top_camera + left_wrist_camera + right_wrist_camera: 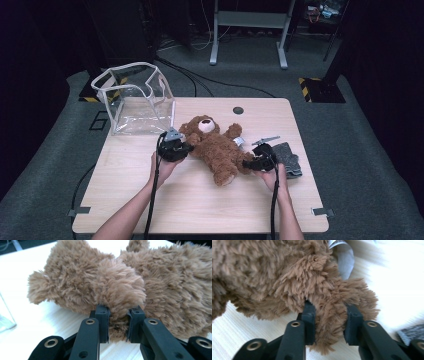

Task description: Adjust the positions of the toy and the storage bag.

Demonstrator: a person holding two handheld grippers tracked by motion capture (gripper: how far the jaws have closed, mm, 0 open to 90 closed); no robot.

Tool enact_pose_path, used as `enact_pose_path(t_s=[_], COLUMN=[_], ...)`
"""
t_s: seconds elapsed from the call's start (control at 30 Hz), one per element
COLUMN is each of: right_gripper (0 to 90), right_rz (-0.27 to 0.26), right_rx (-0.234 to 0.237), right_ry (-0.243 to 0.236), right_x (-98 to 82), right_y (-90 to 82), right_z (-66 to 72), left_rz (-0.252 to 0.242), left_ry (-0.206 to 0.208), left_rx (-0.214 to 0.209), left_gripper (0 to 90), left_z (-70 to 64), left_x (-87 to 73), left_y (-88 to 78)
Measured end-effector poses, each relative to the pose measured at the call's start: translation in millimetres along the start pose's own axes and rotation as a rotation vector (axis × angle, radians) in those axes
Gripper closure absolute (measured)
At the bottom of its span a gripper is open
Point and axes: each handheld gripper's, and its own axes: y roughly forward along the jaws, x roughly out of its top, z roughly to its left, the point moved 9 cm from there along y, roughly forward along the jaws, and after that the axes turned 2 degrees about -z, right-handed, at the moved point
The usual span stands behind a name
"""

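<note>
A brown teddy bear (pixel 215 147) lies on its back in the middle of the wooden table (pixel 200 210), head toward the far side. My left gripper (pixel 187 148) reaches in from the bear's left side. In the left gripper view its jaws (pixel 118 322) are shut on a furry arm of the bear (pixel 162 277). My right gripper (pixel 247 163) is at the bear's lower right. In the right gripper view its jaws (pixel 329 322) press on a leg of the bear (pixel 262 272), and a grey sewn-in tag (pixel 344 255) hangs behind it.
A clear plastic bag (pixel 135 100) with white trim stands open at the table's back left corner. A dark grey folded cloth (pixel 289 159) lies just right of my right gripper. A round cable hole (pixel 238 110) sits near the far edge.
</note>
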Motion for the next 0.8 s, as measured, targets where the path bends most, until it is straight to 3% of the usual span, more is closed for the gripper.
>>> enact_pose_path(t_s=[0.03,0.1,0.23,0.3,0.47,0.63,0.8], right_gripper=[70.6,71.5,72.4,72.7,73.1,73.7,74.0], right_rz=[-0.017,-0.045,-0.099,-0.122,-0.18,-0.218,-0.24], right_rx=[-0.039,-0.071,-0.112,-0.141,-0.178,-0.221,-0.252], right_ry=[-0.01,-0.007,-0.004,-0.025,-0.041,-0.042,-0.074], right_x=[0.9,1.8,4.4,7.6,16.7,23.2,25.5], right_y=[-4.9,-10.3,-20.7,-26.0,-42.6,-60.8,-79.6], right_z=[-2.8,-6.1,-7.6,-7.8,-10.6,-8.1,-5.0], left_rz=[-0.005,-0.006,-0.011,-0.019,-0.023,-0.038,-0.045], left_ry=[0.001,0.012,0.042,0.053,0.061,0.067,0.09], left_rx=[-0.006,-0.007,0.002,0.017,0.008,0.003,0.005], left_gripper=[76.7,77.2,78.7,79.2,79.4,79.4,79.4], left_z=[0.4,0.4,-0.9,0.0,3.0,2.8,2.5], left_x=[3.2,7.3,16.5,20.7,29.6,38.6,49.9], left_y=[-2.6,-4.1,-4.7,-4.8,-0.9,6.3,14.6])
